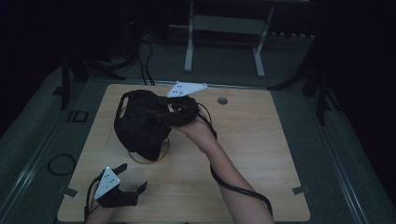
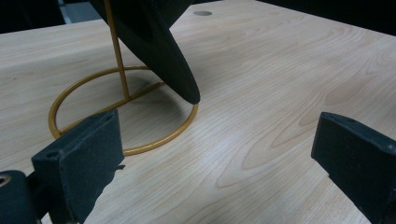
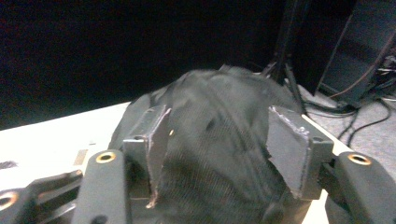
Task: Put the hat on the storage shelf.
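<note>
High view: black woven cap (image 1: 140, 123) on gold wire stand (image 1: 161, 151)

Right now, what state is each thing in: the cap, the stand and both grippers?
Black cap: on the gold wire stand, brim hanging down towards the table.
Gold wire stand: upright, ring base flat on the wooden table.
Right gripper: open, one finger on each side of the cap's crown.
Left gripper: open, holding nothing, low over the table's near edge.
</note>
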### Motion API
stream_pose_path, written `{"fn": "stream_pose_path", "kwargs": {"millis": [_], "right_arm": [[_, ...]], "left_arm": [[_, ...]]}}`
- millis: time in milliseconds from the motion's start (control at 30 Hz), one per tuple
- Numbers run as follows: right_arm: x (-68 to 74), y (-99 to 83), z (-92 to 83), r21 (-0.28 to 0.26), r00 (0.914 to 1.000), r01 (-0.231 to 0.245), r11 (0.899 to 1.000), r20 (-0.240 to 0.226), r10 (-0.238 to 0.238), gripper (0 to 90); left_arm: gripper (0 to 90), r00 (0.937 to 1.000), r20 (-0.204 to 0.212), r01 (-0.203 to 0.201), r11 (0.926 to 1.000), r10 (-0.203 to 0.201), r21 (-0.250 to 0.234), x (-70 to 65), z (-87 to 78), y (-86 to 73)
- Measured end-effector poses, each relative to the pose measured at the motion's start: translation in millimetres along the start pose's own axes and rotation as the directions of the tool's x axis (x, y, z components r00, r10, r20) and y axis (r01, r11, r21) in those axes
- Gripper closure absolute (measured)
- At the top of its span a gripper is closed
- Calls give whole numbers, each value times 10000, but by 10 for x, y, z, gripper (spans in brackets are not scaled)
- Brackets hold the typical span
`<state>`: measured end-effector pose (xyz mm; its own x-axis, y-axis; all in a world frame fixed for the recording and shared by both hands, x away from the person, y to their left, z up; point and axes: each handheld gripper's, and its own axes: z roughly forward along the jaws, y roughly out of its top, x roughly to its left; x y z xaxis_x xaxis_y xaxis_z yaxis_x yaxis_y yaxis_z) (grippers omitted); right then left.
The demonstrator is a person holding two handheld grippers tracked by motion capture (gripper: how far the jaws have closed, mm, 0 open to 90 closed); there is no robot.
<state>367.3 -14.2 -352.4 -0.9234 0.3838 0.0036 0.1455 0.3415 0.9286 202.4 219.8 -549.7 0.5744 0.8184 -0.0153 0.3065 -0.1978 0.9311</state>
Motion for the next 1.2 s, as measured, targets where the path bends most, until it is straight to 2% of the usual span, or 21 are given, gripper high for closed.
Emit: {"fn": "stream_pose_path", "kwargs": {"millis": [100, 167, 233, 300, 467, 833, 1200], "right_arm": [[-16, -74, -64, -66, 10000, -78, 9999, -63, 78, 289], [-29, -132, -110, -135, 9996, -200, 9997, -212, 197, 196], [-43, -192, -151, -119, 9994, -269, 9996, -233, 266, 183], [-54, -264, -183, -77, 9982, -205, 9998, -566, 201, 136], [-49, -469, -269, -105, 9976, 135, 9999, -675, -142, 134], [-43, -889, -397, 21, 9979, 211, 9998, -619, -210, 137], [-10, -1305, -397, 705, 9962, 485, 9963, -752, -431, 140]], "left_arm": [[26, 10000, -26, 4, 10000, -4, -6, 6, -10, -1], [26, 10000, -44, 20, 10000, -20, -12, 10, -12, -2], [25, 10000, -52, 38, 10000, -38, -22, 11, -10, -4], [25, 10000, -45, 30, 10000, -30, -12, 8, -9, -3], [26, 10000, 4, 31, 10000, -31, -23, -10, -4, -1], [26, 10000, 25, 65, 10000, -65, -56, -19, 3, 2], [26, 10000, 62, 56, 10000, -56, -21, -22, 4, -6]]}}
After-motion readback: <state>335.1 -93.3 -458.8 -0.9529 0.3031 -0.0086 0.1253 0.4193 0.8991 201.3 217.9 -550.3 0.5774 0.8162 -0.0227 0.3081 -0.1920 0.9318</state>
